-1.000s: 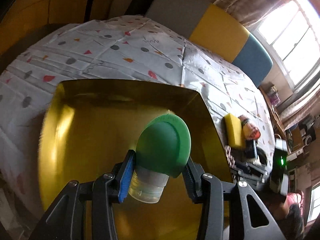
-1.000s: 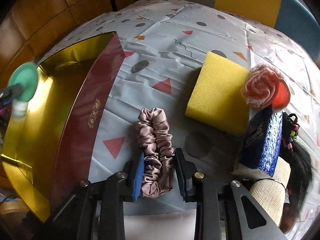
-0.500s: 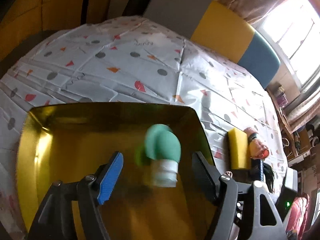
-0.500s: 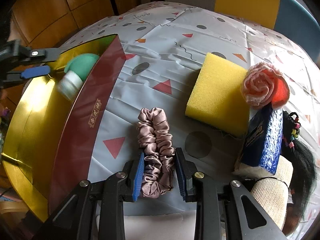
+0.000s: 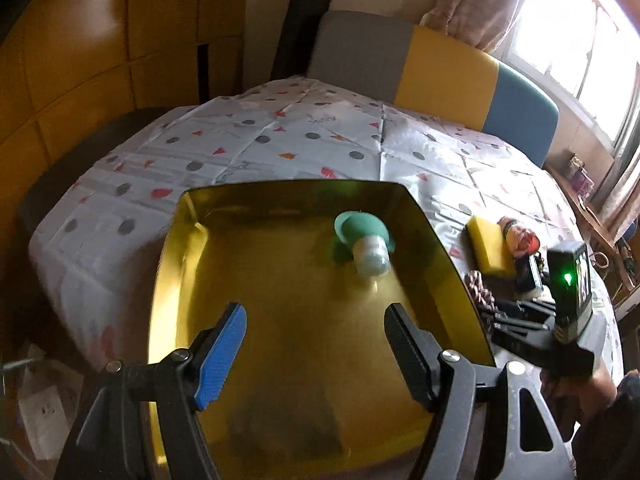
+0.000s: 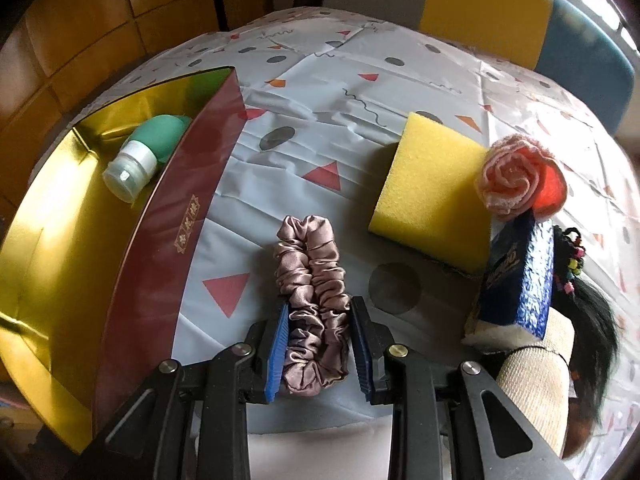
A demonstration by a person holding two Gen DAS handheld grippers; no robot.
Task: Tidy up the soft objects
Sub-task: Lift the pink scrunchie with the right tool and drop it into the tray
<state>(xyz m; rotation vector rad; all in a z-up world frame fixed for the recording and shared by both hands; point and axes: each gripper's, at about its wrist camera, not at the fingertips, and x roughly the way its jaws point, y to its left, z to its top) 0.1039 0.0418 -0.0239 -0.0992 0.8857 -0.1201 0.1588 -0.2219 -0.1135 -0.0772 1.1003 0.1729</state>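
- The scrunchie [image 6: 310,300] in my right gripper [image 6: 320,346] looked like gathered satin: very light, limp and slippery, nothing in it to break. I judged it would squash flat and could slide out of a loose pinch, so the place to hold it was across both bunched strands at once, near one end.
- That was where my right fingers [image 6: 277,350] had it. They stood close together, clamped on the scrunchie's near end, blue pad at 9 o'clock and black pad at 3 o'clock. The rest of it ran away toward 12 o'clock, lying on the patterned cloth of the counter [image 6: 320,92].
- The gold tray [image 6: 48,216] lay at 9 to 10 o'clock of the scrunchie, its dark red wall just beside it but apart.
- My left gripper [image 5: 316,344] hung over that tray with its fingers [image 5: 222,350] wide apart and nothing between them; they had just been opening.
- The green squeeze bottle [image 5: 362,242] lay on its side on the tray floor at about 12 to 1 o'clock of the left fingers, well clear of both pads, pale cap toward me. It looked rubbery and light, likely to roll on the slick gold surface.
- The yellow sponge [image 6: 428,188], the pink rolled cloth [image 6: 510,176] and the blue packet [image 6: 516,280] sat at 1 to 3 o'clock of the right fingers, all untouched.
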